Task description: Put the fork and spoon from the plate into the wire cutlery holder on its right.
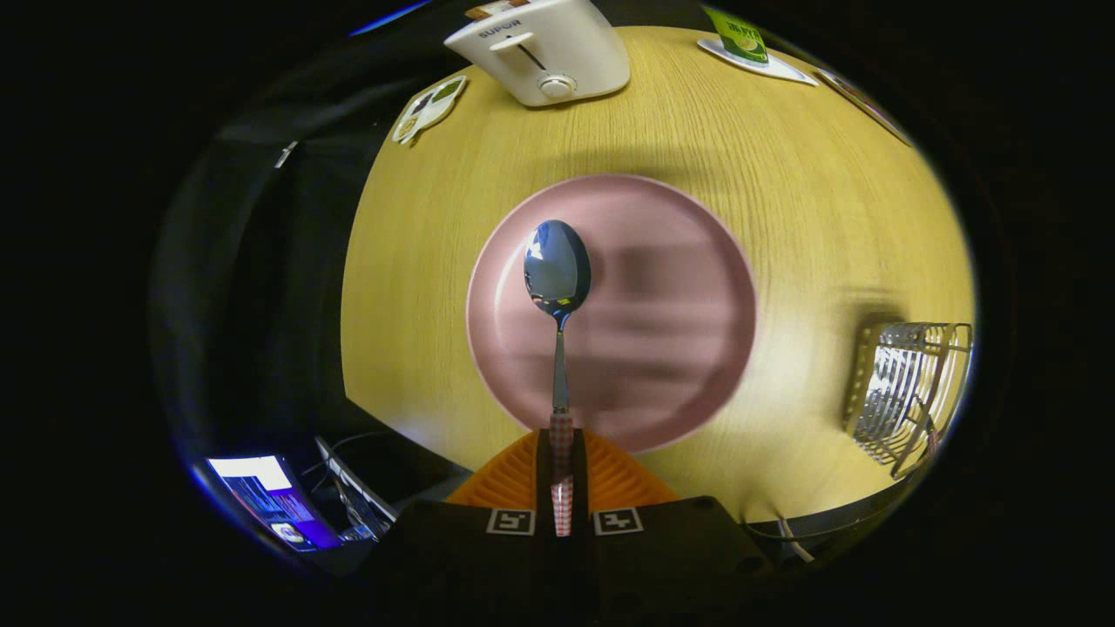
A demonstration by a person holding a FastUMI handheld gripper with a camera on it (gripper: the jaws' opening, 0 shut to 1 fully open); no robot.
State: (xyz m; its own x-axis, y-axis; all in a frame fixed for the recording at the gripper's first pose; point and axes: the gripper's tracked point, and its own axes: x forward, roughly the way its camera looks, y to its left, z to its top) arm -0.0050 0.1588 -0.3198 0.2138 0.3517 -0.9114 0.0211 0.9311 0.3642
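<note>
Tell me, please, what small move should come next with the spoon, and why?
Probably carry it sideways toward the wire cutlery holder. The tongs are shut on the spoon by its handle, its bowl over the pink plate, the holder off to the plate's right.

A round wooden desk [784,209] carries a white toaster [544,48] at its far edge. Left of the toaster lies a small white tray [429,109]. A green packet [736,39] rests on a flat white card to the toaster's right. Beside the desk, low down, a lit screen [266,501] glows.
</note>
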